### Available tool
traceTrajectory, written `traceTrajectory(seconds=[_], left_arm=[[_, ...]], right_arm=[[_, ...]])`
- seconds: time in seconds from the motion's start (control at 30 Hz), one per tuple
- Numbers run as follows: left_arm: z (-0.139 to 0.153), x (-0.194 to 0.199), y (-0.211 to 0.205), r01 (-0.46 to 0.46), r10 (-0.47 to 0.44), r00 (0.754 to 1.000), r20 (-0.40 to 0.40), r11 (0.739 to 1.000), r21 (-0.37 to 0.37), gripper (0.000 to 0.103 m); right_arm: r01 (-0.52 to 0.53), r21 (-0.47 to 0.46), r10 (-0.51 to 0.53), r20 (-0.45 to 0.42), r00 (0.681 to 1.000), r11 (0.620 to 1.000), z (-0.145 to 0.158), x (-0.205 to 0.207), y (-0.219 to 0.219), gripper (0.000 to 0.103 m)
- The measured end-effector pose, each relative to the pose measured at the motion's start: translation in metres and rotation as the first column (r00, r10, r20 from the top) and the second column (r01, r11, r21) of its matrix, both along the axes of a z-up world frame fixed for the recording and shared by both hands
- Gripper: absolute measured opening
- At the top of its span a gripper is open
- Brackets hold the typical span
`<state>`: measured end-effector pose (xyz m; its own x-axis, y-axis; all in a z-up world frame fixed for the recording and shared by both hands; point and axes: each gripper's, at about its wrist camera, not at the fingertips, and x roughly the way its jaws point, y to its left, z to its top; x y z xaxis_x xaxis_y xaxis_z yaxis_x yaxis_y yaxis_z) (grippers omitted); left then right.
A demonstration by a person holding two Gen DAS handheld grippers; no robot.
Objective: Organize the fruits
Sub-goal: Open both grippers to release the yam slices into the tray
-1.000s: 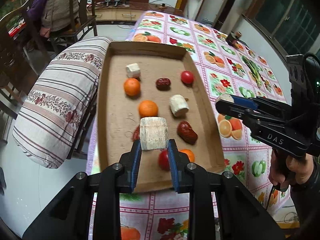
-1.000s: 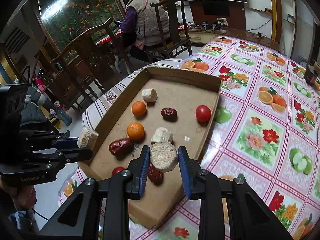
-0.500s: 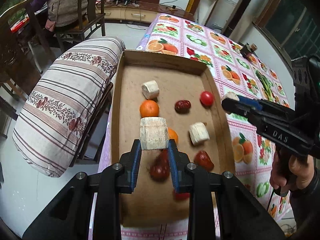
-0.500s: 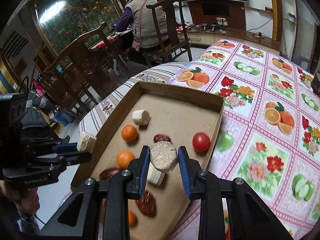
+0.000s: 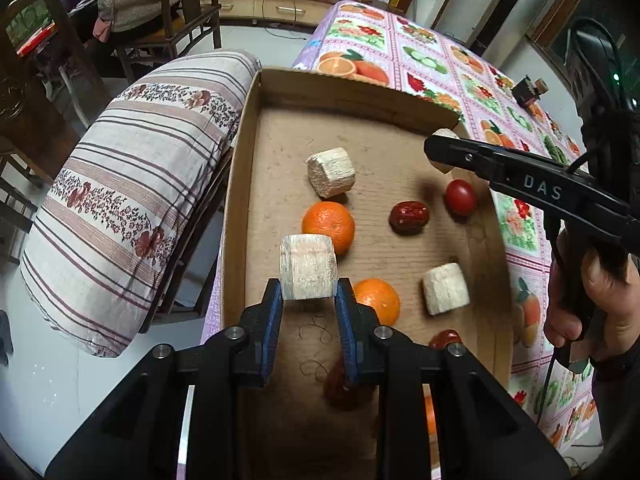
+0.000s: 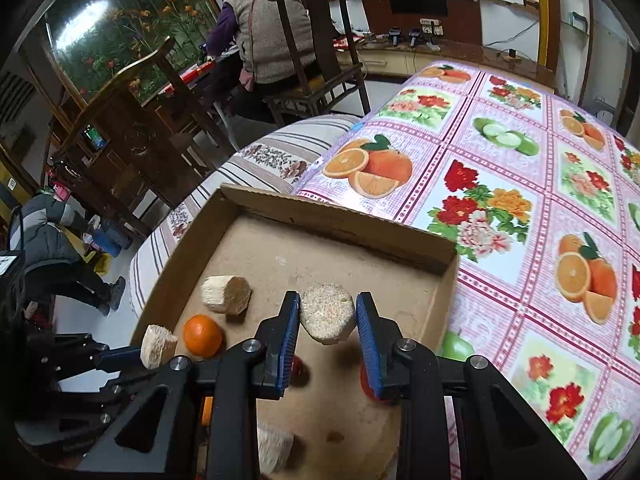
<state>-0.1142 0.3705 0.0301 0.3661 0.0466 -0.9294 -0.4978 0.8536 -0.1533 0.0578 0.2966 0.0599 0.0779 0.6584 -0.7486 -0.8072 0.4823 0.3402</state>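
A shallow cardboard tray (image 5: 244, 184) lies on the table and holds fruit. My left gripper (image 5: 308, 300) is shut on a pale sugarcane chunk (image 5: 307, 266), held above the tray's near left part. My right gripper (image 6: 328, 322) is shut on another sugarcane chunk (image 6: 327, 318), held over the tray's far end; it also shows in the left wrist view (image 5: 444, 148). In the tray lie two oranges (image 5: 329, 226) (image 5: 378, 300), two more cane chunks (image 5: 331, 172) (image 5: 445, 289), a red date (image 5: 409, 218) and a cherry tomato (image 5: 460, 197).
A fruit-print tablecloth (image 6: 520, 184) covers the table right of the tray. A striped cushion (image 5: 132, 192) on a chair lies against the tray's left side. A person sits on a wooden chair (image 6: 312, 60) behind. More dates (image 5: 344, 384) lie under my left fingers.
Both grippers have moved forward over the tray toward its far end, each still holding its cane chunk. The tray's far wall now looks closer in both views.
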Motion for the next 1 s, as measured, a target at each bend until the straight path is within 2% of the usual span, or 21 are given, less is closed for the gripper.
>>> traceTrajectory(seconds=[0.23,0.33,0.37,0.4,0.47,0.57,0.83,0.93,1.0], left_arm=[[-0.012,0.005,0.001,-0.009,0.009,0.999,-0.033,1.000,0.005,0.024],[-0.014,0.007,0.001,-0.014,0.014,0.999,-0.044,1.000,0.003,0.024],[-0.015,0.008,0.001,-0.012,0.012,0.999,-0.047,1.000,0.004,0.028],[-0.014,0.009,0.000,-0.006,0.006,0.999,-0.050,1.000,0.004,0.038],[-0.014,0.011,-0.003,-0.005,0.006,0.998,-0.057,1.000,0.018,0.041],[-0.013,0.012,-0.007,-0.006,0.008,0.997,-0.072,0.999,0.035,0.044],[0.004,-0.002,-0.020,-0.017,0.020,0.999,-0.043,0.997,0.080,0.045],[0.012,-0.011,-0.026,-0.020,0.022,0.999,-0.024,0.996,0.093,0.045],[0.017,-0.017,-0.030,-0.017,0.018,1.000,-0.017,0.995,0.095,0.053]], right_arm=[[-0.008,-0.040,0.008,-0.004,1.000,0.999,-0.017,0.000,0.015,0.030],[-0.014,-0.044,0.013,-0.022,1.000,0.999,-0.022,-0.001,0.017,0.033],[-0.014,-0.045,0.013,-0.018,1.000,0.999,-0.022,-0.002,0.017,0.034],[-0.021,-0.047,0.020,-0.022,1.000,0.999,-0.022,-0.002,0.018,0.040],[-0.031,-0.042,0.030,-0.022,0.999,0.999,-0.020,-0.003,0.018,0.044],[-0.046,-0.032,0.046,0.001,0.999,0.998,-0.014,-0.008,0.012,0.055],[-0.111,0.017,0.111,0.009,0.994,0.994,0.001,-0.026,-0.022,0.058],[-0.144,0.025,0.144,0.022,0.989,0.989,0.006,-0.037,-0.036,0.063],[-0.172,0.029,0.171,0.032,0.985,0.985,0.009,-0.046,-0.044,0.067]])
